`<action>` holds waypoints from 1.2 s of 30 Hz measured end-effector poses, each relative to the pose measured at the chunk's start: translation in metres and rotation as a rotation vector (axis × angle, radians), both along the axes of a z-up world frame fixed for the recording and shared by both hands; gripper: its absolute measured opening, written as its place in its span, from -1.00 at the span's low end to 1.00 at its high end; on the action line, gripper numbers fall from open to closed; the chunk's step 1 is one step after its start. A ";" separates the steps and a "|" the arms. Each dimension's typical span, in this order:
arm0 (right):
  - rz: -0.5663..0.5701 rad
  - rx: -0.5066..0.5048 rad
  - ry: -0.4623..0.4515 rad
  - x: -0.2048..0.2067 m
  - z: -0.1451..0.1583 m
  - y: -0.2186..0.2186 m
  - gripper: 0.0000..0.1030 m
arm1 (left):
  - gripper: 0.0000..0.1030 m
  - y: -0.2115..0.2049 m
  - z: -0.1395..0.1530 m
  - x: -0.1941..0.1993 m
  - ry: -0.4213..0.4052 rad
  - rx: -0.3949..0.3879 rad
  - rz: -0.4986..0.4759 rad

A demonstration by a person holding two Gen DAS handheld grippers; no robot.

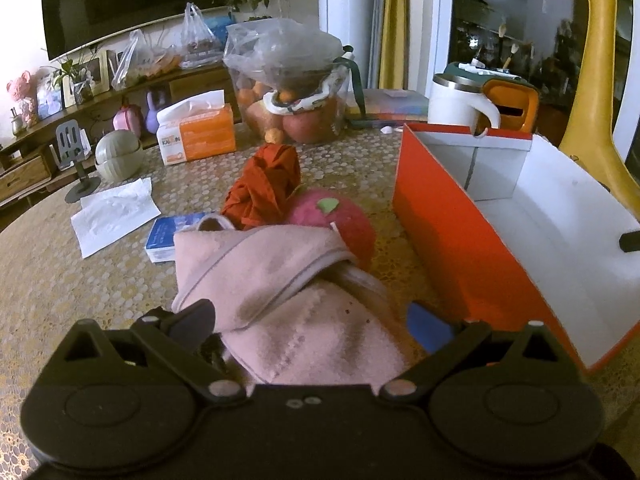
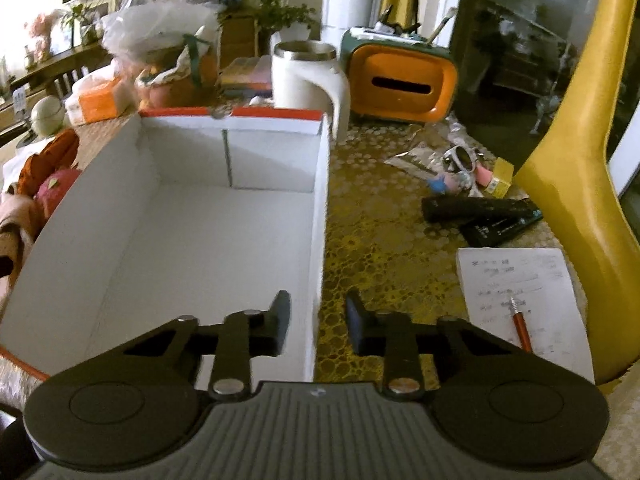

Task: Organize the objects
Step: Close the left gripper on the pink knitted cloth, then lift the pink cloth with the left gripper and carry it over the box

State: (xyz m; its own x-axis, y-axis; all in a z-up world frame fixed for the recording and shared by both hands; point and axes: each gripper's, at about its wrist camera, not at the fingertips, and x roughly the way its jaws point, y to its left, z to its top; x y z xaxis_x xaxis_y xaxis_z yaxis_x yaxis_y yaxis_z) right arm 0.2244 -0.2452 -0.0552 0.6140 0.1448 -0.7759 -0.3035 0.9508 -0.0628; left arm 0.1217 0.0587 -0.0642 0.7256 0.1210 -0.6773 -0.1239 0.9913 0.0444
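- Left wrist view: left hand-held gripper (image 1: 310, 318) is sitting spread around a pink cloth (image 1: 280, 280) on the counter (image 1: 60, 280); fingers are flanking it, and I can't tell whether the pads are pressing on it.
- Cloth is lying near-centre, touching a red plush ball (image 1: 340, 220), with a red-orange bundle (image 1: 264, 188) just beyond.
- Advice: I'm suggesting closing on the thick folded part, lifting clear of the ball, then carrying right over the box wall.
- Orange box (image 1: 440, 240) is standing just right of the cloth; its white interior is showing only a small dark piece at the right edge, probably the other gripper's finger.
- Far clear bag (image 1: 288, 92) is holding fruit.
- Right wrist view: right hand-held gripper (image 2: 318, 322) is straddling the box's right wall (image 2: 322, 240), jaws narrowed, one finger inside, one outside; pads don't appear to be touching it.
- Judgement: it's bracing the box; keep it steady.
- Box interior (image 2: 200, 240) is looking empty, with a partition at the far end.
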 end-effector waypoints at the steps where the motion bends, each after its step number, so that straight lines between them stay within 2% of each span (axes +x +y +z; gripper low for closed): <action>1: 0.006 -0.005 0.002 -0.001 -0.001 0.001 -0.71 | 0.98 -0.001 -0.002 0.002 0.002 0.005 -0.003; 3: 0.019 -0.016 0.001 -0.002 -0.002 0.004 -0.79 | 0.97 -0.003 -0.007 0.004 0.015 0.015 -0.006; 5: 0.027 -0.040 -0.012 -0.004 -0.002 0.006 -0.83 | 0.83 -0.004 -0.013 0.007 0.036 0.030 -0.001; 7: 0.026 -0.038 -0.010 -0.003 -0.003 0.004 -0.84 | 0.55 -0.004 -0.016 0.007 0.047 0.043 0.003; 8: 0.026 -0.038 -0.007 -0.003 -0.003 0.003 -0.86 | 0.52 -0.004 -0.017 0.006 0.049 0.046 0.005; 11: 0.031 -0.041 -0.005 -0.002 -0.003 0.003 -0.86 | 0.23 -0.001 -0.013 0.003 0.038 0.030 0.011; 13: 0.035 -0.046 -0.008 -0.003 -0.002 0.004 -0.86 | -0.20 0.001 -0.009 0.002 0.036 0.020 0.009; 14: 0.035 -0.046 -0.009 -0.003 -0.002 0.005 -0.86 | -0.30 0.001 -0.008 0.001 0.041 0.017 0.005; 16: 0.035 -0.046 -0.008 -0.003 -0.002 0.005 -0.86 | -0.66 0.003 -0.006 0.000 0.046 0.010 -0.002; 18: 0.033 -0.045 -0.006 -0.003 -0.002 0.005 -0.86 | -0.86 0.006 -0.002 0.000 0.047 -0.021 -0.017; 25: 0.029 -0.035 -0.005 -0.004 -0.001 0.003 -0.88 | -0.92 0.017 0.033 -0.005 0.009 -0.081 -0.040; 32: 0.021 -0.011 -0.003 -0.004 0.000 0.000 -0.88 | -0.93 0.032 0.081 -0.008 -0.061 -0.140 -0.050; 36: 0.020 -0.008 -0.001 -0.005 0.000 0.000 -0.88 | -0.93 0.030 0.110 -0.007 -0.106 -0.147 -0.075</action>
State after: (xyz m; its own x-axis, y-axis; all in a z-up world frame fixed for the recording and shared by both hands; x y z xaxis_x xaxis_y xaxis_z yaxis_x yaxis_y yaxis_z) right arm 0.2199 -0.2451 -0.0553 0.6122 0.1506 -0.7763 -0.3224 0.9439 -0.0711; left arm 0.1148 0.0886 0.0455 0.7970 -0.0310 -0.6031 -0.0453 0.9928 -0.1110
